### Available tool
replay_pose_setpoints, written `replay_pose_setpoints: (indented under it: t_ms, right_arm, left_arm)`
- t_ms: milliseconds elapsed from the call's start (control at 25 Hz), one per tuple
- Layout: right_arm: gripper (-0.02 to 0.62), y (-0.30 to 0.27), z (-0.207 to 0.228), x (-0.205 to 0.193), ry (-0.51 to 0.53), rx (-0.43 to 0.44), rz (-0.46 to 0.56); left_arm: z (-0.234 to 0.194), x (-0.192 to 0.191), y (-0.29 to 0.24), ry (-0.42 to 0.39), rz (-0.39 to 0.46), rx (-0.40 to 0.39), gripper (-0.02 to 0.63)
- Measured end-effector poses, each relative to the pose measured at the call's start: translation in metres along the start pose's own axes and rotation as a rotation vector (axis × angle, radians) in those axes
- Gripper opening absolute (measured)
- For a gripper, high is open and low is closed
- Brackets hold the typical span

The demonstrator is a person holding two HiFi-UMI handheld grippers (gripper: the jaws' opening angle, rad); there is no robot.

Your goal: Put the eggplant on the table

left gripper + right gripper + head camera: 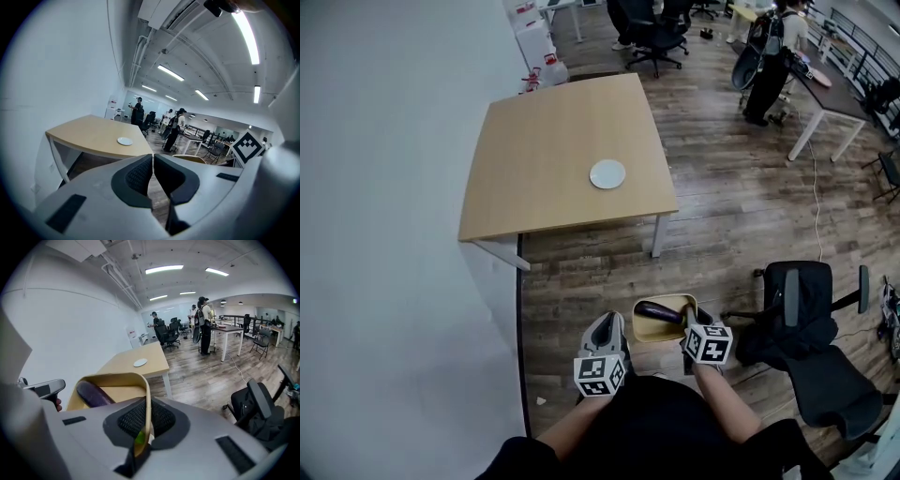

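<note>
The right gripper is clenched on the thin wall of a tan tray; in the right gripper view its 2 jaws pinch that wall from either side. The dark purple eggplant lies inside the tray, against its far left side, carried above the wooden floor.

The left gripper is just beside the tray on its left. Its 2 jaws are pressed together with nothing between them.

Ahead stands the light wooden table, well apart from both grippers, with 1 small white plate on it. A black office chair stands to the right of the person.
</note>
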State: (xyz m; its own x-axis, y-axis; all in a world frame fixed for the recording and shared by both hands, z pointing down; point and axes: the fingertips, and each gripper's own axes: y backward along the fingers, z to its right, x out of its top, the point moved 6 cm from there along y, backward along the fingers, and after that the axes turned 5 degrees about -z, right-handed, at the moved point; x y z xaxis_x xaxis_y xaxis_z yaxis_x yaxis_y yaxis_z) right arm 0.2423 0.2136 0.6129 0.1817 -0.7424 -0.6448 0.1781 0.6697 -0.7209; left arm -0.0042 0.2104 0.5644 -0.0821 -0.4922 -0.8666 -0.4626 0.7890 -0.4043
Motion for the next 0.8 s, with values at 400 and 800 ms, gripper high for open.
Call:
replay_pose_setpoints:
  t_ms: [400, 800]
  right_arm:
    - [0.063, -0.066, -0.024, 0.068, -0.049, -0.063, -0.034]
    - [0.063, -0.119, -0.057, 0.125, -0.034, -0.103, -0.035]
  left_arm:
    - [-0.066, 0.055, -0.07, 0.015, -0.026, -0.067, 0.02]
    - [-0.122, 0.097, -0.112, 0.03, 0.012, -0.127, 0.02]
